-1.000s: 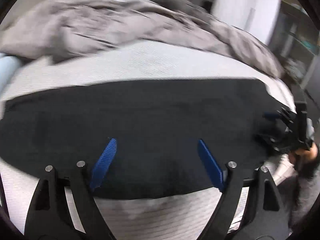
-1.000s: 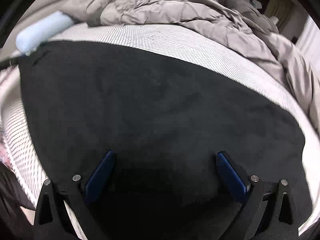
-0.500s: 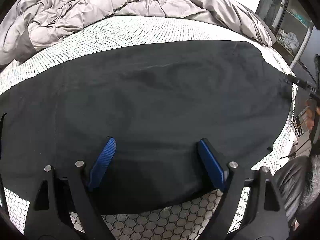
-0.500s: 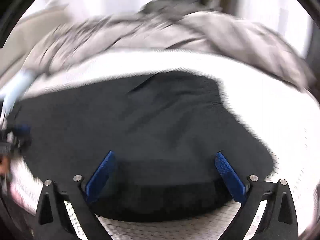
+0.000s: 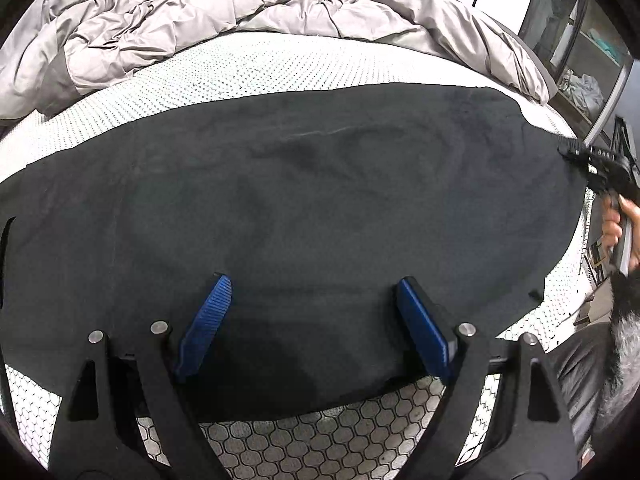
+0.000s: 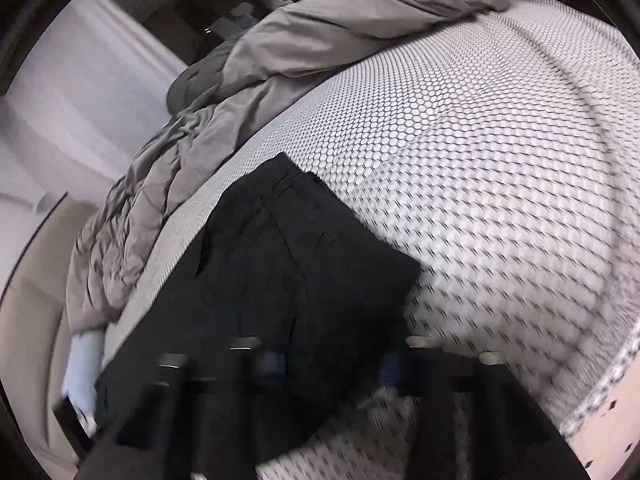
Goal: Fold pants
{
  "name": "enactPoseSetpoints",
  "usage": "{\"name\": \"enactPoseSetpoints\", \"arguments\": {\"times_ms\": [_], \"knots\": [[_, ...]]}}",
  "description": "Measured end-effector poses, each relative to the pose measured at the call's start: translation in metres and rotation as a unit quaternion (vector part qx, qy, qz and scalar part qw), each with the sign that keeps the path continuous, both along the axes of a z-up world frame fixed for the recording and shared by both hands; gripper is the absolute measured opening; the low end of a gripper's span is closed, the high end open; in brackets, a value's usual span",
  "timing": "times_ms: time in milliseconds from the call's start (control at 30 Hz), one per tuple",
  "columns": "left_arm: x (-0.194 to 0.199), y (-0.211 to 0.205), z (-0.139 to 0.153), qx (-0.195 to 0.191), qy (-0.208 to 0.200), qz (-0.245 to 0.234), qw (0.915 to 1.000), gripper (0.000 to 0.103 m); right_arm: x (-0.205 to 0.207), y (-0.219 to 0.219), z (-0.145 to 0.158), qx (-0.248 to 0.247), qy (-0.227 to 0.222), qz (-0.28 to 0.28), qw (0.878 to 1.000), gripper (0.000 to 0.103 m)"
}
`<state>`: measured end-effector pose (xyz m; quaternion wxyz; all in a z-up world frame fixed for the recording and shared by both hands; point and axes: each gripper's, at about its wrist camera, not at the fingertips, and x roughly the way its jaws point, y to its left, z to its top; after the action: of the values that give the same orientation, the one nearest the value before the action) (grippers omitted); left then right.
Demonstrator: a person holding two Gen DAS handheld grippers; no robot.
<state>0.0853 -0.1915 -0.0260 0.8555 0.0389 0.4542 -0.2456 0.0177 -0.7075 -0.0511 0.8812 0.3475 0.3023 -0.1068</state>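
Note:
Black pants [image 5: 320,180] lie spread flat across the honeycomb-patterned bed sheet [image 5: 280,68]. My left gripper [image 5: 313,279] hovers open over their near edge, blue pads wide apart with nothing gripped. At the far right of this view my right gripper [image 5: 572,150], held by a person's hand [image 5: 616,220], meets the pants' right end. The right wrist view is blurred. There the right gripper [image 6: 332,360] is rolled sideways and its jaws are closing, with the edge of the pants [image 6: 304,264] between the pads, which still stand apart.
A crumpled grey duvet [image 5: 240,8] is heaped along the far side of the bed [image 6: 500,160]. A light blue pillow [image 6: 82,364] lies past the pants' far end. Shelving [image 5: 580,40] stands beyond the bed's right corner.
My right gripper swung across the pants to their end, rolled sideways, and its jaws narrowed from wide open. My left gripper settled lower over the near edge, still open.

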Motion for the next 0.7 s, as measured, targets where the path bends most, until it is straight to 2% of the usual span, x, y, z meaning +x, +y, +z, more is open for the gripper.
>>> {"name": "enactPoseSetpoints", "arguments": {"times_ms": [33, 100, 167, 200, 300, 367, 467, 500, 533, 600, 633, 700], "knots": [[0.0, 0.0, 0.0, -0.001, 0.001, 0.0, 1.0, 0.083, 0.003, 0.001, 0.008, -0.015, -0.012, 0.004, 1.0, 0.021], [0.0, 0.001, -0.001, 0.001, 0.001, 0.0, 1.0, 0.083, 0.001, 0.001, 0.01, -0.034, -0.006, -0.003, 0.999, 0.021], [0.0, 0.002, -0.002, 0.006, -0.001, -0.002, 1.0, 0.083, 0.01, -0.002, -0.002, -0.072, 0.053, -0.019, 0.996, 0.039], [-0.001, 0.001, -0.001, 0.007, -0.001, 0.0, 1.0, 0.083, 0.008, -0.002, -0.004, -0.092, 0.074, -0.025, 0.993, 0.054], [-0.003, 0.002, 0.005, 0.003, -0.003, 0.006, 1.0, 0.083, -0.005, 0.001, 0.019, -0.119, 0.043, -0.041, 0.991, 0.059], [-0.004, -0.002, 0.014, -0.026, -0.008, -0.002, 0.9996, 0.083, -0.009, 0.001, 0.036, -0.137, 0.029, -0.045, 0.989, 0.065], [-0.002, -0.02, 0.02, -0.059, 0.005, -0.014, 0.9982, 0.083, 0.02, 0.0, 0.052, -0.137, 0.025, 0.001, 0.99, 0.068], [-0.002, -0.03, 0.02, -0.065, 0.011, -0.023, 0.9976, 0.083, 0.033, 0.003, 0.055, -0.143, 0.027, 0.022, 0.989, 0.07], [-0.004, -0.044, 0.018, -0.064, 0.013, -0.037, 0.9972, 0.083, 0.047, 0.006, 0.056, -0.147, 0.03, 0.049, 0.987, 0.079], [-0.011, -0.068, 0.013, -0.05, 0.009, -0.064, 0.9966, 0.083, 0.077, 0.008, 0.056, -0.147, 0.041, 0.082, 0.985, 0.083], [-0.017, -0.082, 0.007, -0.027, 0.005, -0.085, 0.996, 0.083, 0.096, 0.006, 0.052, -0.143, 0.049, 0.095, 0.984, 0.083], [-0.029, -0.098, -0.001, 0.025, -0.027, -0.105, 0.9938, 0.084, 0.133, 0.0, 0.045, -0.148, 0.079, 0.106, 0.98, 0.083]]}}
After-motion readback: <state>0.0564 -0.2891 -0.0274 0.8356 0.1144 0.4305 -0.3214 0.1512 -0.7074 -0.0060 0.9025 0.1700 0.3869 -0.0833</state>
